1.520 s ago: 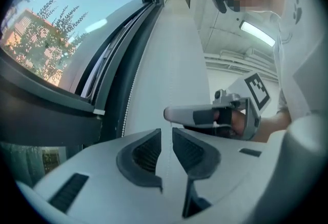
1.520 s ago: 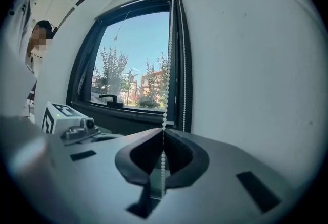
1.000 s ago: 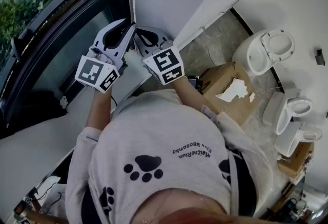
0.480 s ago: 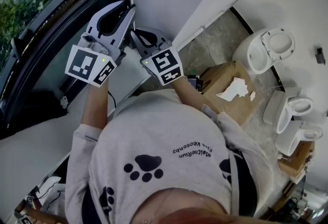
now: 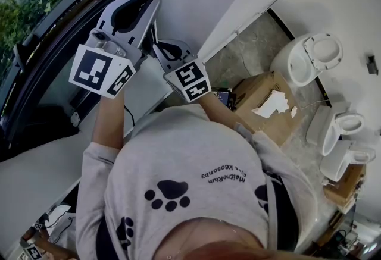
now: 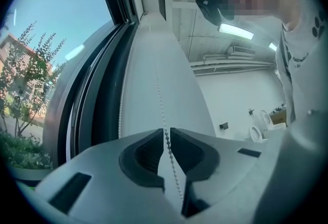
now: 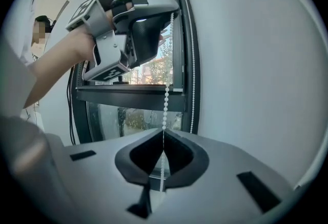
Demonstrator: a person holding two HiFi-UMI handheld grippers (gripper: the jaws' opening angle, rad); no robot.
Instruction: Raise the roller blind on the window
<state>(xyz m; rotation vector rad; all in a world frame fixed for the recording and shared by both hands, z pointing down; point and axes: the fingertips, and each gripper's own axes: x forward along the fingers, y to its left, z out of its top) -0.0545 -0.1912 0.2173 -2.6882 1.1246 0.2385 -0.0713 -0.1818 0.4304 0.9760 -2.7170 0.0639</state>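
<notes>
White beads of the bead chain [image 7: 166, 89] run in one straight line between the fingers of both grippers. The right gripper [image 7: 163, 133] has its fingers together on the chain. The tips are closed, the beads come out just above them, and a thin length hangs below them. Higher on the same strand, above the right fingers, is the left gripper [image 6: 167, 131]. Its fingers have just been closing and now stand a narrow gap apart. The chain passes through this gap, and the pads do not seem to press on it. A second strand [image 7: 192, 64] of the chain hangs just to the right of the right fingers, close beside the dark frame of the window [image 7: 138, 107]. Beyond both pairs of fingers the glass shows trees and a building outside. To the right of them is a plain white wall [image 7: 246, 64]. I cannot clearly make out the roller blind itself in any view. In the head view, a cardboard box [image 5: 262, 104] and a white toilet bowl [image 5: 309, 59] stand on the floor, well apart from the fingers.
</notes>
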